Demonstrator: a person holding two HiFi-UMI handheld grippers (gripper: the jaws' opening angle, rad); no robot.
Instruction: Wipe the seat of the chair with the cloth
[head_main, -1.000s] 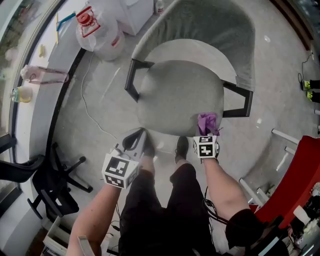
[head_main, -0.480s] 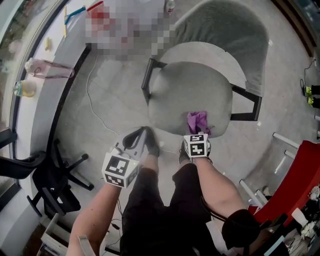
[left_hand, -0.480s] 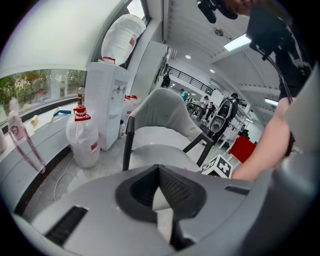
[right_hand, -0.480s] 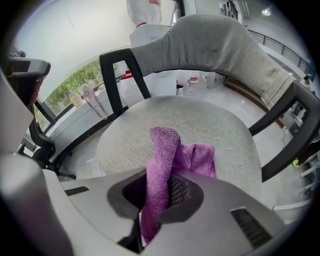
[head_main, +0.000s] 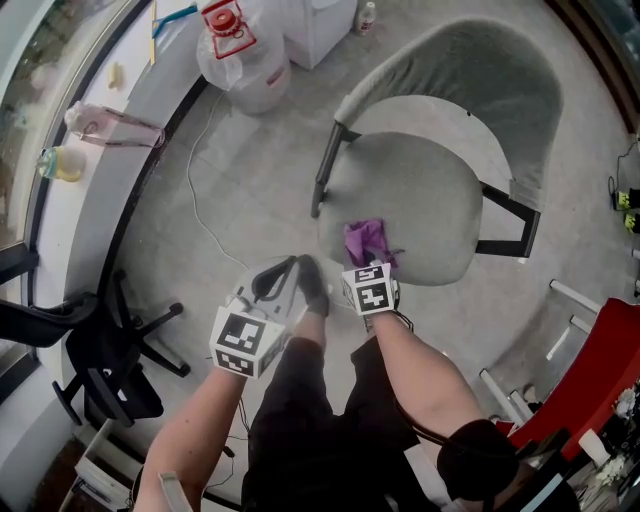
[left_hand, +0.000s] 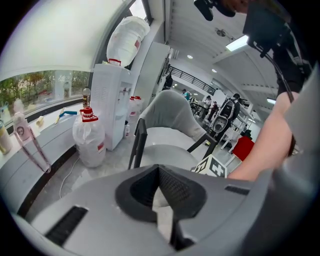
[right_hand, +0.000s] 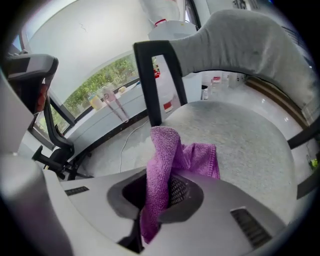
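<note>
Right tongs slid left across seat — cloth clamped, forearm extended.

No text can be read; the label on the water jug (red, small) is illegible.

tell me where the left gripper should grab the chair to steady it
The slim black arm post on the side nearest the left gripper, approached from the open floor beside it, jaws across the bar. It is thin; seat and back are too broad. That gripper is shut: open it first.
</note>
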